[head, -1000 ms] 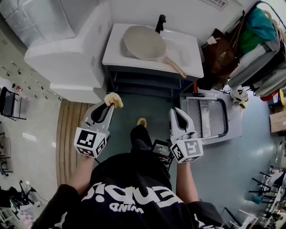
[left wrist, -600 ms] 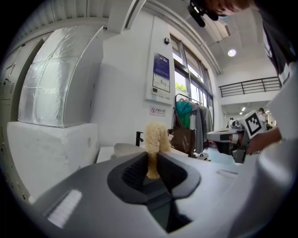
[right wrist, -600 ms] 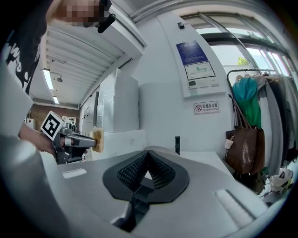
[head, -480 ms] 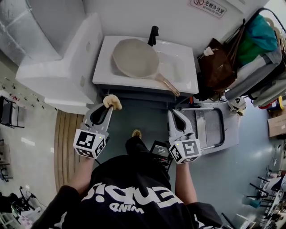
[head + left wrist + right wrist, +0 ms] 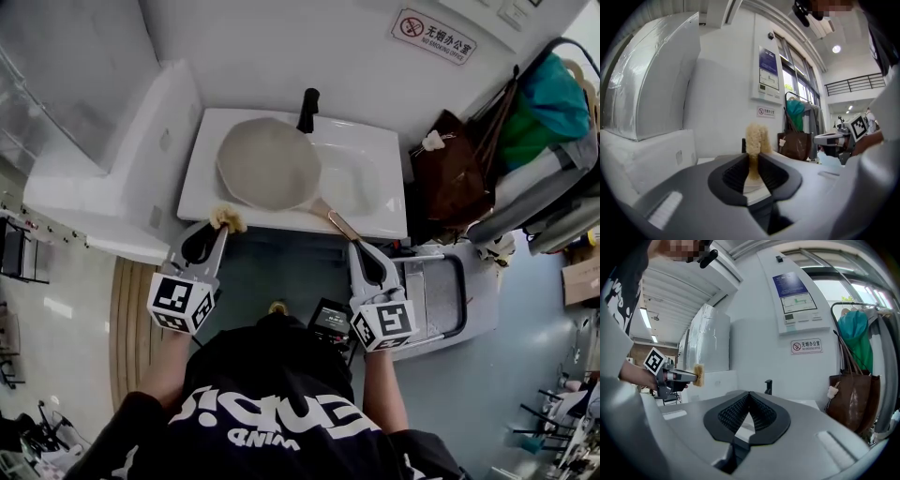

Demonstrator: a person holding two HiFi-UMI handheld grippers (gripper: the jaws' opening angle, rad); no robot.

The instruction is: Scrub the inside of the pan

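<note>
A beige pan (image 5: pixel 267 164) lies tilted in the white sink (image 5: pixel 375 217), its wooden handle (image 5: pixel 336 221) pointing toward me on the right. My left gripper (image 5: pixel 222 230) is shut on a tan fluffy scrubber (image 5: pixel 229 218), which hangs at the sink's front edge, left of the pan. In the left gripper view the scrubber (image 5: pixel 757 137) sticks up from between the jaws of the left gripper (image 5: pixel 753 161). My right gripper (image 5: pixel 355 247) is shut and empty, just short of the pan handle's end. The right gripper view shows its jaws closed together (image 5: pixel 749 398).
A black faucet (image 5: pixel 307 110) stands behind the pan. A large white wrapped appliance (image 5: pixel 103 187) is left of the sink. A brown bag (image 5: pixel 452 159) hangs to the right, under a coat rack. A grey step stool (image 5: pixel 441 286) stands on the floor at the right.
Both grippers have moved forward to the sink. The scrubber now reaches the sink's front edge and the right gripper is near the pan handle. Neither grip has changed.
</note>
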